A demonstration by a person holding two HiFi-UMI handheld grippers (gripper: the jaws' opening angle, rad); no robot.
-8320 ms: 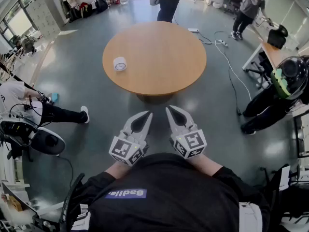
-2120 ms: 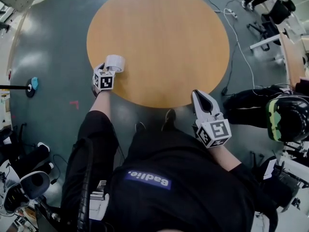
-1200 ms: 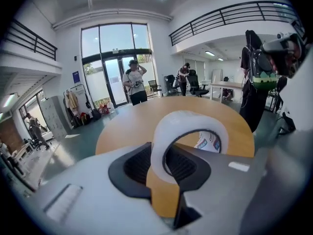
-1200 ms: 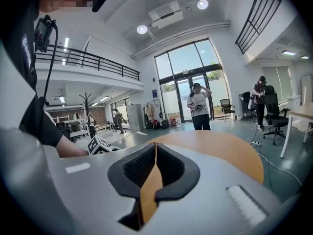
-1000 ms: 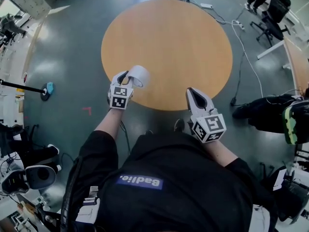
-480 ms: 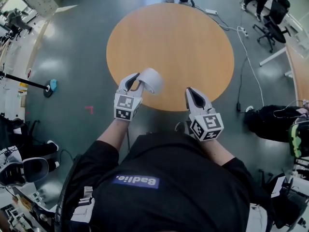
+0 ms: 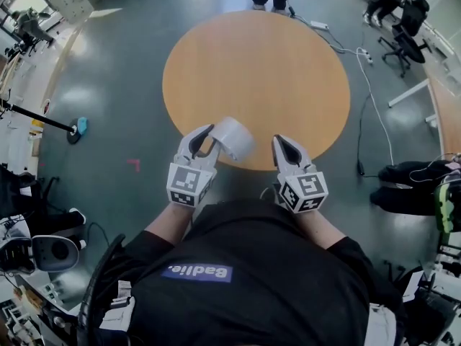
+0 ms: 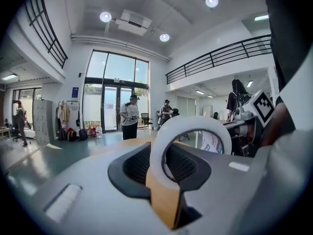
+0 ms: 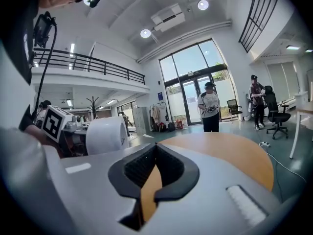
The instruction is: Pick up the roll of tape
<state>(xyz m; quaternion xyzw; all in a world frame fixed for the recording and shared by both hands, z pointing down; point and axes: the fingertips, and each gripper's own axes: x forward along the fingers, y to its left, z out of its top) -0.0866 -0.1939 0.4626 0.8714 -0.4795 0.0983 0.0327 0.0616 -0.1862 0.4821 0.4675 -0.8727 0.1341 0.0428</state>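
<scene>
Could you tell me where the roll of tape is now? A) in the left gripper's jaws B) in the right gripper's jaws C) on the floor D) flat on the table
A: the left gripper pinches the roll of tape by its wall; the right gripper is shut, empty.

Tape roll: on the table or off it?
Off it. The left gripper is clamped on the tape roll, which hangs clear of the round table.

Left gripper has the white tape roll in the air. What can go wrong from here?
1. The left gripper pinches only the white roll of tape's lower rim; it may pivot or slip out.
2. The roll hangs near the round wooden table's edge; dropped, it could reach the floor.
3. The shut right gripper is close and might knock it.
</scene>
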